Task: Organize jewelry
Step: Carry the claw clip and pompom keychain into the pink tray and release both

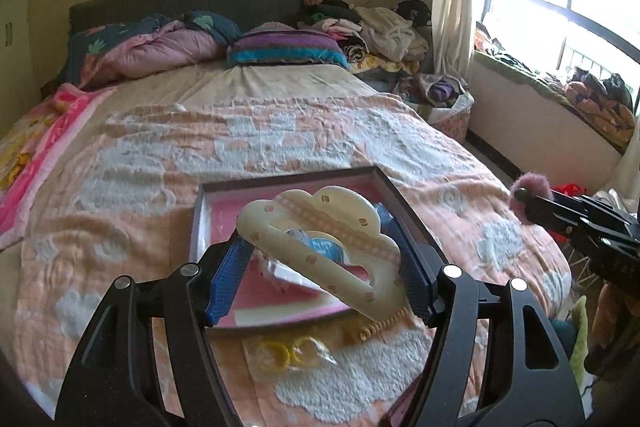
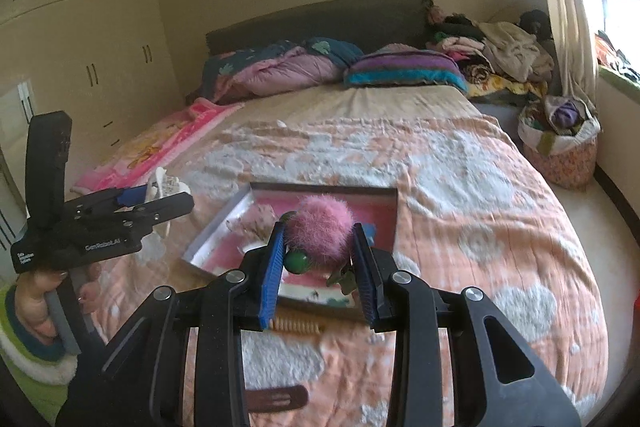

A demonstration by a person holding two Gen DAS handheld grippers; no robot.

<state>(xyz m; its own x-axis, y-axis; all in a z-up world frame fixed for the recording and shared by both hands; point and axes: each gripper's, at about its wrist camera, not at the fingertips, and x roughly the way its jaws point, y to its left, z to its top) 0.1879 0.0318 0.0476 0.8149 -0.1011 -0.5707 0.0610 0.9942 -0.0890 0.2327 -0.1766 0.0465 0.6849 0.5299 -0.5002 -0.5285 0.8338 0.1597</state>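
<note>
My left gripper [image 1: 320, 239] is shut on a cream cloud-shaped hair claw [image 1: 320, 227], held tilted in the air above a shallow pink-lined box [image 1: 288, 179] on the bed. In the right wrist view my right gripper [image 2: 319, 229] is shut on a fluffy pink pom-pom hair clip [image 2: 320, 223] with a green bead, also above the box [image 2: 216, 227]. The box holds a few small items, partly hidden by both grippers. The right gripper [image 1: 520, 199] shows at the right edge of the left wrist view. The left gripper [image 2: 164, 193] shows at the left of the right wrist view.
Near the box's front edge lie yellow rings in a clear bag [image 1: 288, 351], a coiled orange hair tie [image 2: 296, 327] and a brown hair clip [image 2: 276, 399]. The peach blanket [image 1: 240, 131] covers the bed. A laundry basket [image 2: 560, 147] stands at the right; a hand [image 2: 40, 291] grips the left handle.
</note>
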